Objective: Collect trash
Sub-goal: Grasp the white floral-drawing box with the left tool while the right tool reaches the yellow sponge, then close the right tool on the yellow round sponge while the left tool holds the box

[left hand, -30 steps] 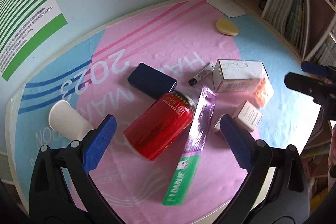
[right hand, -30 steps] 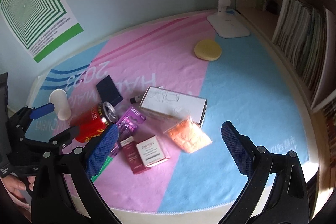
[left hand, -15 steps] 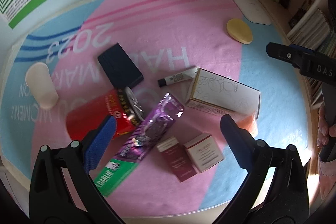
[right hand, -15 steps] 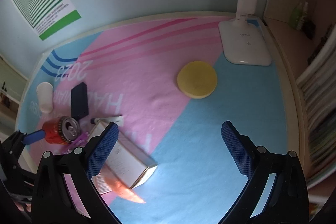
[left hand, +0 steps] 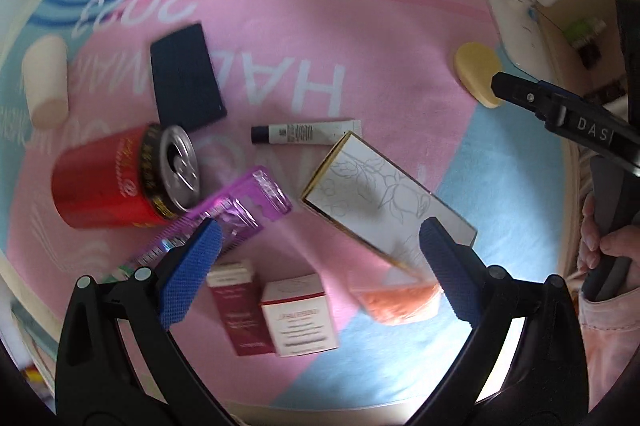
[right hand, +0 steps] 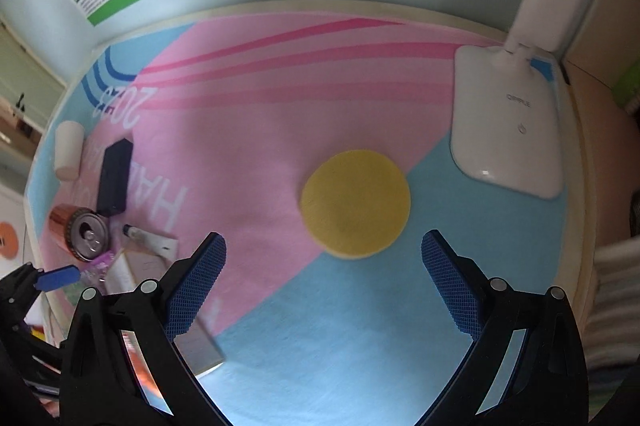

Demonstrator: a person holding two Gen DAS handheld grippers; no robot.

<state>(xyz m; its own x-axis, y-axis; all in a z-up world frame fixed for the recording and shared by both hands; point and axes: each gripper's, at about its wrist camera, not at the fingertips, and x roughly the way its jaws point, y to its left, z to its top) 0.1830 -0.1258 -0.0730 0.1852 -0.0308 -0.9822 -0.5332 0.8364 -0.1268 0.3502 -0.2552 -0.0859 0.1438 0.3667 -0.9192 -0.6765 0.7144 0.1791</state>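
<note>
I am holding my left tool [left hand: 316, 266] spread wide and empty above a surface covered by a pink and light-blue printed cloth [left hand: 360, 26], where the trash is lying scattered. I take the white rectangular cardboard box with a line-drawn flower and gold edges [left hand: 384, 202] as the landmark. Just beyond it a small white squeeze tube with a dark cap [left hand: 306, 133] is lying. To its left, a clear purple plastic blister pack [left hand: 236, 214] is resting against the open top of a red drink can on its side [left hand: 120, 178]. Beyond the can, a dark navy flat rectangular case [left hand: 186, 80] is lying, and farther left a white paper cup on its side [left hand: 45, 82]. Nearer to me than the flower box, a dark red small carton [left hand: 236, 306] and a white-and-red small carton [left hand: 298, 314] are touching side by side, and a crumpled orange wrapper [left hand: 396, 302] is lying against the box's near corner.

I am holding my right tool [right hand: 324, 282] spread wide and empty as well, hanging just short of a round yellow flat sponge pad [right hand: 356, 204], well to the right of the flower box. The white plastic desk lamp base [right hand: 508, 130] is standing beyond that pad.
</note>
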